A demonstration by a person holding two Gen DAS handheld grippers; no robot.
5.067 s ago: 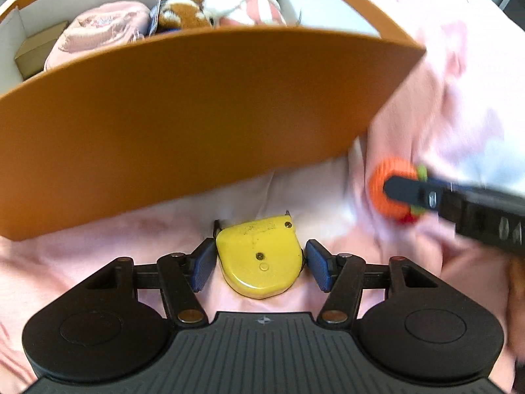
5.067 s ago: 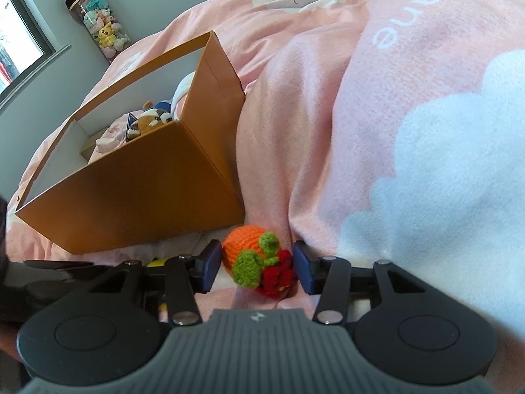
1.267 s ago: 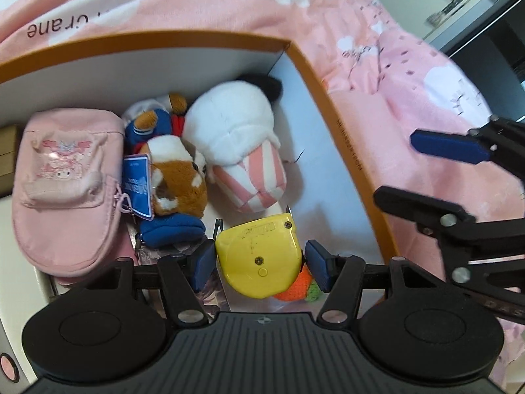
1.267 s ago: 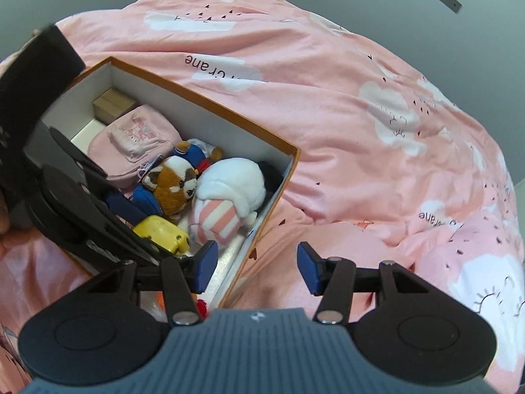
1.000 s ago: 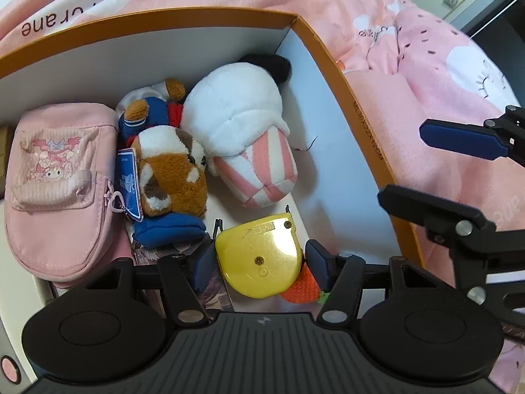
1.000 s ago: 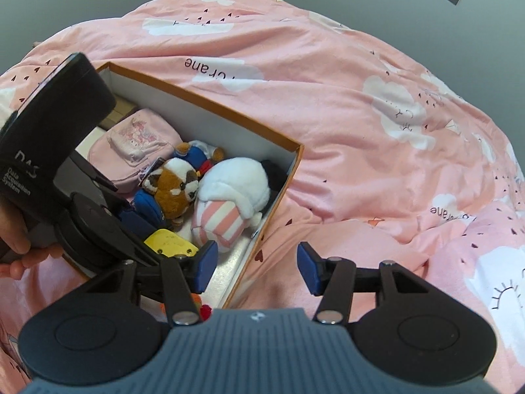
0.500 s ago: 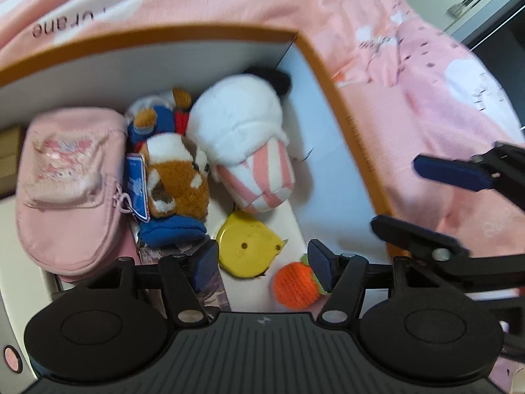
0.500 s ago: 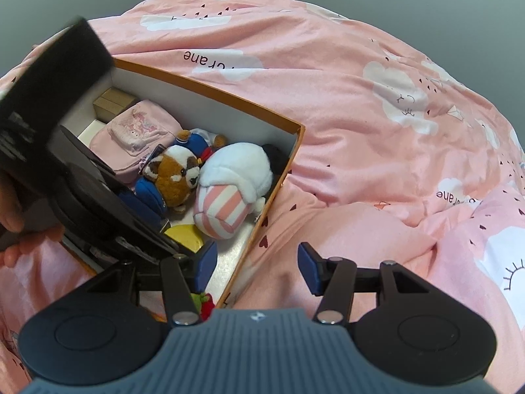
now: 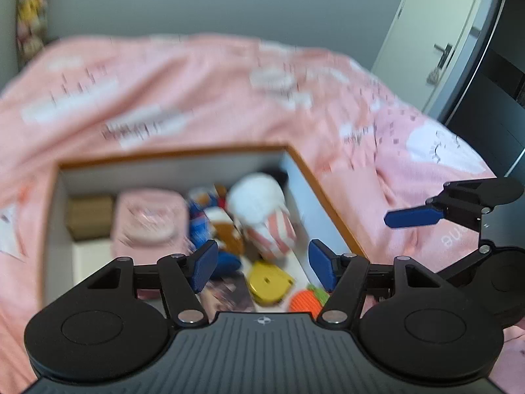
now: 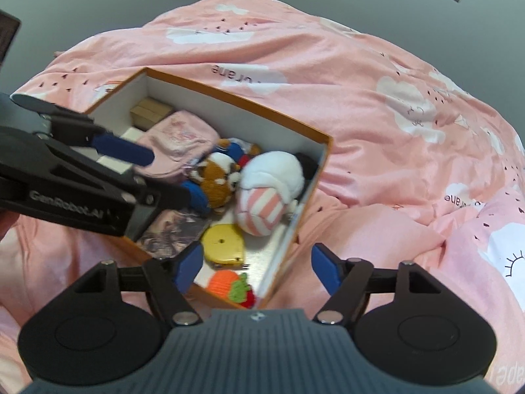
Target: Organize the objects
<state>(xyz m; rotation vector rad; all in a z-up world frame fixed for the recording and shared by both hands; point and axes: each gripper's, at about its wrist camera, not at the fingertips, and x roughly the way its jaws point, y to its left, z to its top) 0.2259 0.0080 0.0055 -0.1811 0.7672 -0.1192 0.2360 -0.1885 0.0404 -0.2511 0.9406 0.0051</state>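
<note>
Both tools hang above the near end of the orange cardboard box with white inner walls (image 10: 297,229), each tilted downward toward it. Nearest in its own view, the right tool (image 10: 254,267) has its blue pads spread and opening wider, with nothing between them; it sits over the box's near right wall. At its left, the left tool (image 9: 262,262) reaches in over the box's near left side, its blue pads likewise parted and opening, empty, with the box contents showing below the gap. Just under the tools, on the box floor at the near corner, lies the orange crocheted toy with green and red bits (image 10: 231,284). Next to it, a little farther in, rests the yellow rounded plastic tape-measure case (image 10: 223,241). Beyond that sits the white plush with a pink striped part (image 10: 267,185), leaning against the right wall, and beside it the brown and white plush animal (image 10: 216,177). Farther still are a pink fabric pouch (image 10: 182,139) and a small brown cardboard carton (image 10: 151,111) at the far end. All around spreads the pink bed quilt with white clouds (image 10: 393,105).
</note>
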